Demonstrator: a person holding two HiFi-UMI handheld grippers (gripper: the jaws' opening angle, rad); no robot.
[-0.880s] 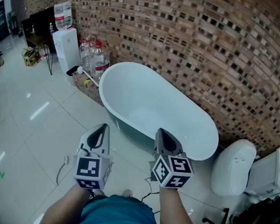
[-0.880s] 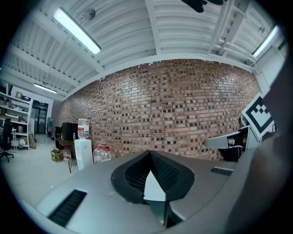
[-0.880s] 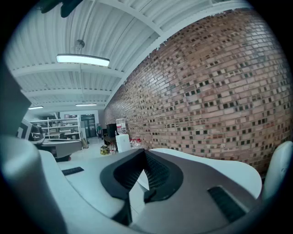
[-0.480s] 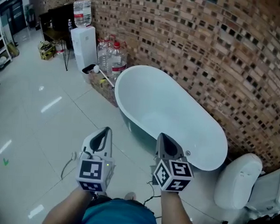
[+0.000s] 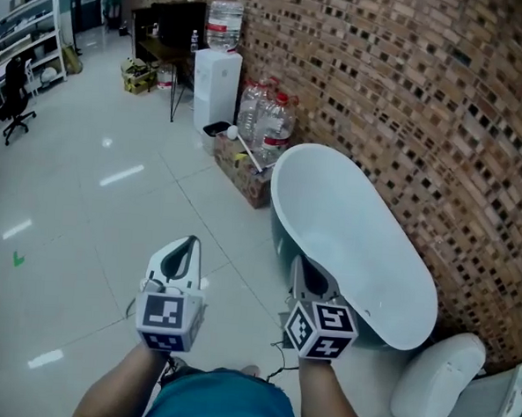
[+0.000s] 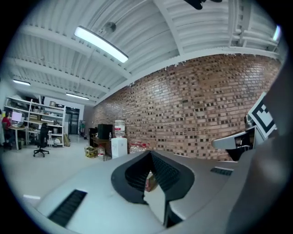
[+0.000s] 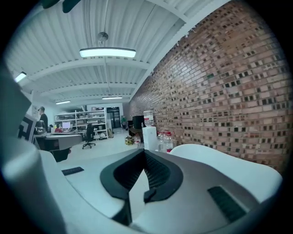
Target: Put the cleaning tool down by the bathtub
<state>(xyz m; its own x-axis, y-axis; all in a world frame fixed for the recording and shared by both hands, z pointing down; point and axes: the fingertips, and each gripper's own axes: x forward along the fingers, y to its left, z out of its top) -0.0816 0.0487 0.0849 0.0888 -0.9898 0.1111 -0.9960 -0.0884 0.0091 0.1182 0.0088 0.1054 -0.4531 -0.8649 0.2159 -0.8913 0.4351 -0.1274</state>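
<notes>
**A:** Where is the cleaning tool, and does either gripper have it?

**B:** Neither does. The cleaning tool [image 5: 247, 151], a thin white stick with a small round end, rests across the top of a cardboard box [image 5: 238, 174]. The box stands on the floor [image 5: 109, 238] against the far end of the white bathtub [image 5: 332, 199]. Large water bottles [image 5: 271, 116] stand just behind the box. The left gripper [image 5: 187, 241] and right gripper [image 5: 300, 262] are held side by side, close to the person's body and well apart from the tool. Each has its jaws brought together with nothing between them.

**A:** Which way does the tool lie?

**B:** In the head view its long axis runs on a slant. The round end sits up and to the left, away from the tub, and the stick runs down and to the right toward the tub's rim. It looks tilted rather than flat, with the round end higher. It is too small to tell what the lower end rests on.

**A:** So what does this step ask for?

**B:** Judging by the layout, the tool is already set down by the tub, so the job now is probably to leave it alone. A good finish means keeping both grippers closed, low and clear of the box, so nothing knocks the stick. It is also worth checking that the stick leans steadily and cannot slide to the floor.
</notes>
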